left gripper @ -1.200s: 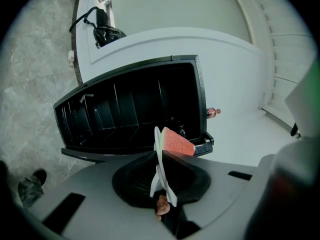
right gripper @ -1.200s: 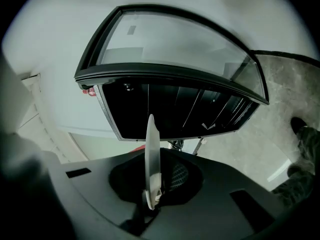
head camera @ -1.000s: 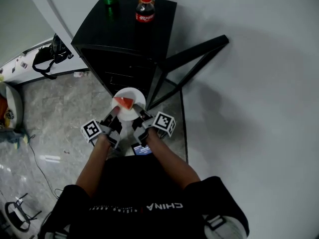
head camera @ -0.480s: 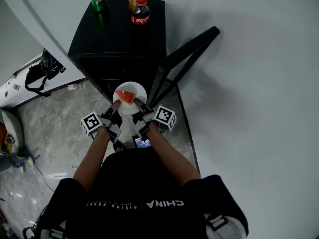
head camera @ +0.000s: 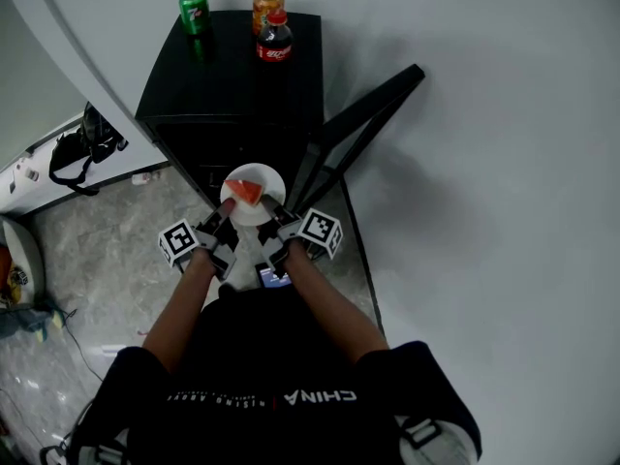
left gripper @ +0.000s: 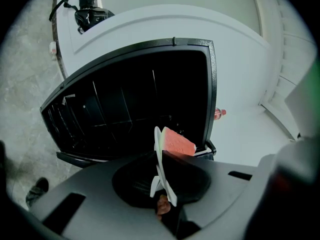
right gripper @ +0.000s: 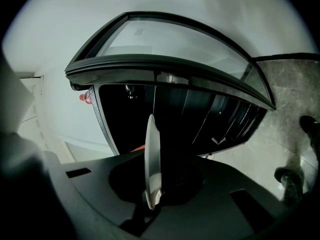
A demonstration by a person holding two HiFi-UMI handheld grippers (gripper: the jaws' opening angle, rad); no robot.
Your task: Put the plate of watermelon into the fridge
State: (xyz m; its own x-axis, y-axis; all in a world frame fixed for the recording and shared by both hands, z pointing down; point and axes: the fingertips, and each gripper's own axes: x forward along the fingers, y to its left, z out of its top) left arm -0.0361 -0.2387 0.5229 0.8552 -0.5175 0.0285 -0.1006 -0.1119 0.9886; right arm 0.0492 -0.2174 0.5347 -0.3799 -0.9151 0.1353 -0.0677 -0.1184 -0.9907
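Note:
A white plate (head camera: 254, 194) carries a red watermelon slice (head camera: 245, 191), and both grippers hold it in front of the open black fridge (head camera: 232, 76). My left gripper (head camera: 222, 217) is shut on the plate's left rim. My right gripper (head camera: 275, 215) is shut on its right rim. In the left gripper view the plate (left gripper: 161, 166) stands edge-on between the jaws of the left gripper (left gripper: 162, 186), with the slice (left gripper: 178, 142) beside it and the dark fridge interior (left gripper: 125, 109) behind. The right gripper (right gripper: 152, 191) view shows the plate (right gripper: 151, 156) edge-on below the glass door (right gripper: 175, 41).
The fridge door (head camera: 366, 112) stands open to the right. A green can (head camera: 195, 10), an orange can (head camera: 267, 3) and a cola bottle (head camera: 274, 39) stand on the fridge top. A white wall is at the right, a black bag (head camera: 85, 143) at the left, over marble floor (head camera: 97, 250).
Both grippers and the plate have come a little nearer the fridge opening. The head view has shifted, so the fridge now sits lower in frame.

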